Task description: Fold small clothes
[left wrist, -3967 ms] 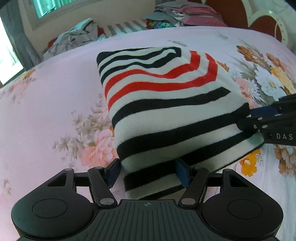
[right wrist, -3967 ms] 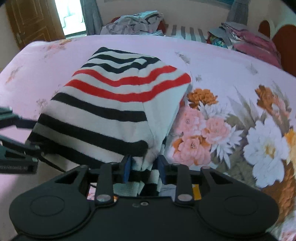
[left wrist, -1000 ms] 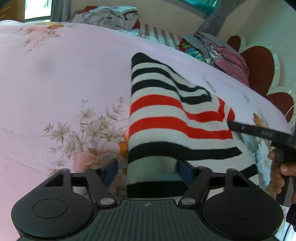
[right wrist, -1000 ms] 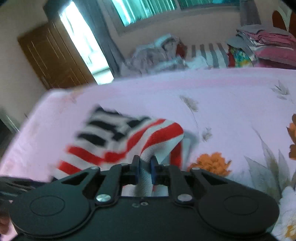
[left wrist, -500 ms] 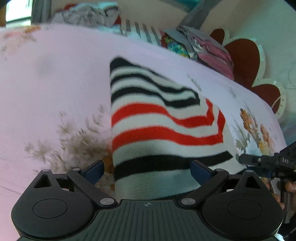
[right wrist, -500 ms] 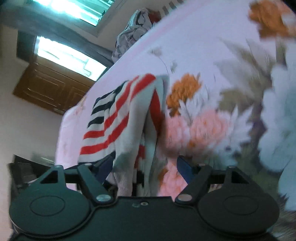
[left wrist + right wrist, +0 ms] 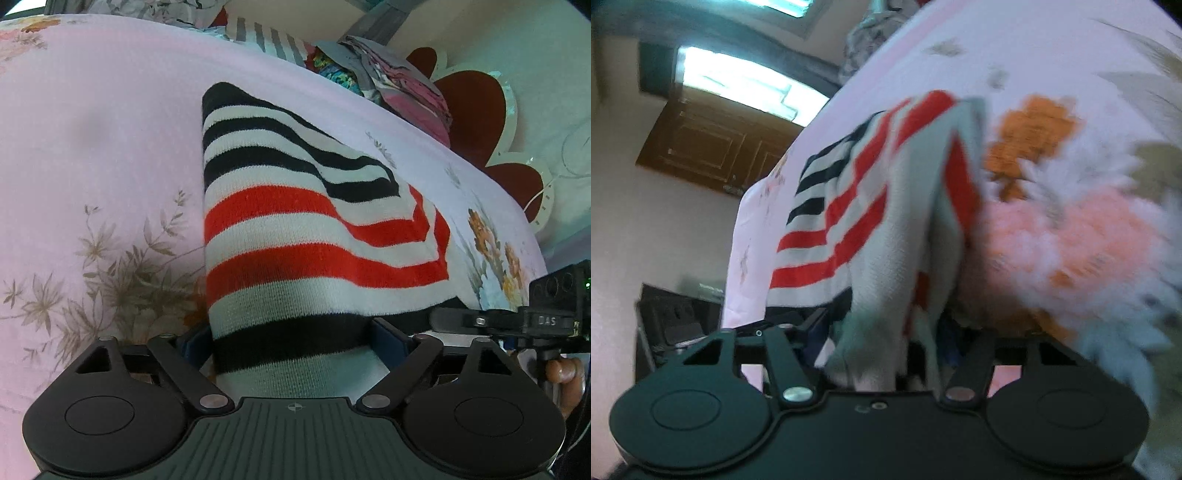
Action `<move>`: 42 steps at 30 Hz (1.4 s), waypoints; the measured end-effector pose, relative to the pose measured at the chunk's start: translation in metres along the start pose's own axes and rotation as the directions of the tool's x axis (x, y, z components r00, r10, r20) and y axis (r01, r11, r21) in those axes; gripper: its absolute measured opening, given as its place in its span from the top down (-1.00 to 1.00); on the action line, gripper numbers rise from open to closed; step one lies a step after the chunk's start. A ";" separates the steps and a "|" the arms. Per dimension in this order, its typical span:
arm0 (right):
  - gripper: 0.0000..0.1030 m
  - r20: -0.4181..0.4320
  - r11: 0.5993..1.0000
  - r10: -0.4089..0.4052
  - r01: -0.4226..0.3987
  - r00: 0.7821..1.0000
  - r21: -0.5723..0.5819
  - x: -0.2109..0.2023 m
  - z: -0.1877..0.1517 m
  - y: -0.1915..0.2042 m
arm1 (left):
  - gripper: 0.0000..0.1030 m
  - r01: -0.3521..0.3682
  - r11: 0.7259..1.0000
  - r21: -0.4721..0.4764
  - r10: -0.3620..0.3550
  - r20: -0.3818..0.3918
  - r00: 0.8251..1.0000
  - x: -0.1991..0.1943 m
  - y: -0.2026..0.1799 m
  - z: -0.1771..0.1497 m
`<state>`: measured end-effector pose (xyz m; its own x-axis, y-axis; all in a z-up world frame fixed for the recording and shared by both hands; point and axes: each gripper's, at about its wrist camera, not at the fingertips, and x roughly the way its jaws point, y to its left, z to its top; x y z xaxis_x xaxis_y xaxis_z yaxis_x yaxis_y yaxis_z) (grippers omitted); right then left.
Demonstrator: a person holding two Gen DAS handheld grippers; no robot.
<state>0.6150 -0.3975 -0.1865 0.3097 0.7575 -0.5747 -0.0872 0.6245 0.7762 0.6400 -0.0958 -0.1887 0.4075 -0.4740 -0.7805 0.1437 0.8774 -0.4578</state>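
A striped sweater (image 7: 306, 236), banded in black, white and red, lies folded on a bed covered with a pink flowered sheet (image 7: 92, 155). Its upper part is doubled over, so the red stripes bend at an angle near the right edge of the fold.

The left tool (image 7: 295, 341) sits low at the near end of the sweater. Its blue-padded fingers (image 7: 389, 338) stand wide on either side of the knit, and the jaws are closing in; the left pad is at the cloth's edge, but whether either pad presses on it cannot be told, and the fabric lies flat and unpinched between them. To the right in this view, the right tool (image 7: 480, 319) reaches in level toward the sweater's near right corner, with fingers of the person's hand (image 7: 561, 373) showing below it.

The right wrist view is tilted and blurred. There the right tool (image 7: 882, 341) has its jaws partly spread and closing, with a bunched edge of the sweater (image 7: 871, 221) hanging between them down toward the camera. Whether the pads press on the cloth cannot be told through the blur.

At the far side of the bed, piles of other clothes (image 7: 391, 74) lie by a red scalloped headboard (image 7: 476, 107). A wooden door (image 7: 713, 147) and a bright window (image 7: 746, 88) show in the right view.
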 end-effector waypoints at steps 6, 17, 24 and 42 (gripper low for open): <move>0.28 0.097 0.903 -0.303 0.318 0.948 -0.288 0.010 -0.021 0.064 | -0.33 0.027 0.998 0.050 -0.028 0.007 1.000 -0.002 -0.008 0.001; 0.37 0.280 0.733 -0.448 0.528 0.849 -0.430 0.020 -0.062 0.171 | -0.07 0.130 0.981 0.146 -0.143 0.084 0.986 -0.059 0.013 -0.008; 0.37 0.294 0.724 -0.424 0.516 0.856 -0.457 0.082 -0.088 0.245 | -0.07 0.115 0.982 0.150 -0.132 0.104 0.986 -0.135 0.098 -0.013; 0.24 0.100 0.876 -0.382 0.395 0.919 -0.275 0.171 -0.105 0.233 | -0.39 0.029 0.999 -0.035 -0.024 0.137 0.990 -0.183 0.235 -0.068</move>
<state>0.5483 -0.1025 -0.1316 0.4124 0.4379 -0.7989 -0.2149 0.8989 0.3819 0.5376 0.1918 -0.1820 0.5234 -0.4803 -0.7038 0.1238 0.8601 -0.4950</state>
